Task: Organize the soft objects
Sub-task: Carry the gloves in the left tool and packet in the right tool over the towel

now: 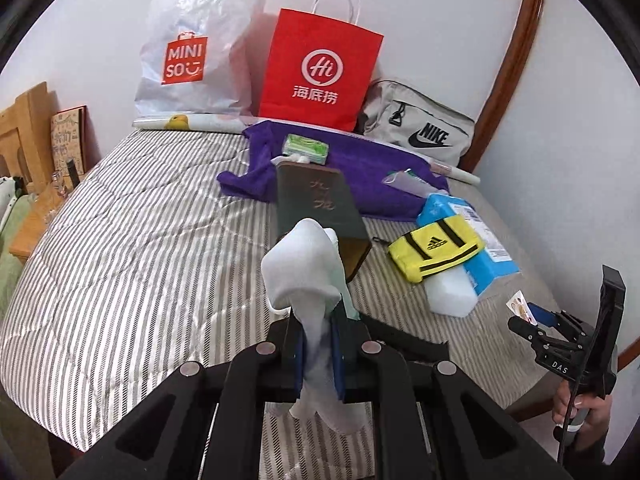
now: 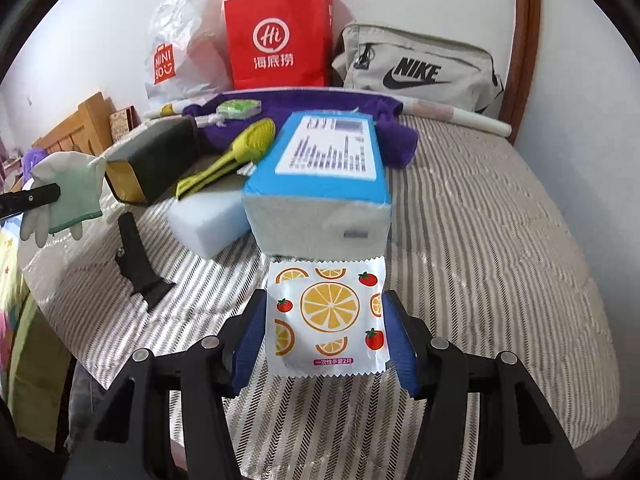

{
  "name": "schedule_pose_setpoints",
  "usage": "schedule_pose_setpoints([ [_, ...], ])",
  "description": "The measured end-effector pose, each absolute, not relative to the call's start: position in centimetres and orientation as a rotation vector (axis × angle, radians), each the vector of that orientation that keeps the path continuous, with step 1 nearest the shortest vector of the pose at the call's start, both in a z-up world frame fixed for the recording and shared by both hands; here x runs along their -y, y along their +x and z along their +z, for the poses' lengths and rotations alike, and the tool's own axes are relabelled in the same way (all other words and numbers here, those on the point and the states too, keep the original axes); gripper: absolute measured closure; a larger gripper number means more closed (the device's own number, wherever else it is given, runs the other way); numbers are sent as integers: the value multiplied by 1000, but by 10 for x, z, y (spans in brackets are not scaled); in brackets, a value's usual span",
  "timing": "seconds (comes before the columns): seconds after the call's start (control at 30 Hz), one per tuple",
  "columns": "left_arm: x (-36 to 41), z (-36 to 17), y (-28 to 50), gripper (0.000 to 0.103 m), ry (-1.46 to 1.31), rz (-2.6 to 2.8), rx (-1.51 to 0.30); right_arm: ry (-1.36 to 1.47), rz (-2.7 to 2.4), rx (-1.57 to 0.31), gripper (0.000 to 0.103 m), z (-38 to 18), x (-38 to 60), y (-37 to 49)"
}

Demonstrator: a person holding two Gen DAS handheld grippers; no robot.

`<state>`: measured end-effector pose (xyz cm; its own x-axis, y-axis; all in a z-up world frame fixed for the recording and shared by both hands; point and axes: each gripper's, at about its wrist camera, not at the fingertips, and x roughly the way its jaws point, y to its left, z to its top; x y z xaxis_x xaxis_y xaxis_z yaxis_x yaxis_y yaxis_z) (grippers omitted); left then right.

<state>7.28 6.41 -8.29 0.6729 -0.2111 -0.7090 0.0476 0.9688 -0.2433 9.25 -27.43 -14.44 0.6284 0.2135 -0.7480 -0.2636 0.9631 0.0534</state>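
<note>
My left gripper (image 1: 318, 354) is shut on a white and pale green glove (image 1: 302, 276), which stands up from the jaws above the striped bed (image 1: 132, 248); the same glove (image 2: 66, 196) hangs at the left of the right wrist view. My right gripper (image 2: 326, 320) is shut on a white sachet printed with oranges and tomatoes (image 2: 326, 320), held flat between the blue pads over the bed (image 2: 500, 240). That gripper (image 1: 538, 322) also shows at the right edge of the left wrist view, with a hand below it.
On the bed lie a blue tissue pack (image 2: 320, 184), a white foam block (image 2: 204, 218), a yellow pouch (image 1: 436, 252), a dark box (image 1: 320, 208), a purple towel (image 1: 360, 168) and a black part (image 2: 138, 264). A red paper bag (image 1: 320, 68), white plastic bag (image 1: 192, 52) and grey bag (image 1: 420, 128) line the wall.
</note>
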Motion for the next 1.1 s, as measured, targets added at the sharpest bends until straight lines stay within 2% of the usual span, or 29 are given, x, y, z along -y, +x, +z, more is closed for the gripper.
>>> schedule_pose_setpoints([
  [0.67,-51,-34,108,92,-200,-181,-752,-44,284,-747,47,-77,279,114],
  [1.1,-50,-28,152,92,-205,-163,-759,-32,316,-756,47,-66,277,162],
])
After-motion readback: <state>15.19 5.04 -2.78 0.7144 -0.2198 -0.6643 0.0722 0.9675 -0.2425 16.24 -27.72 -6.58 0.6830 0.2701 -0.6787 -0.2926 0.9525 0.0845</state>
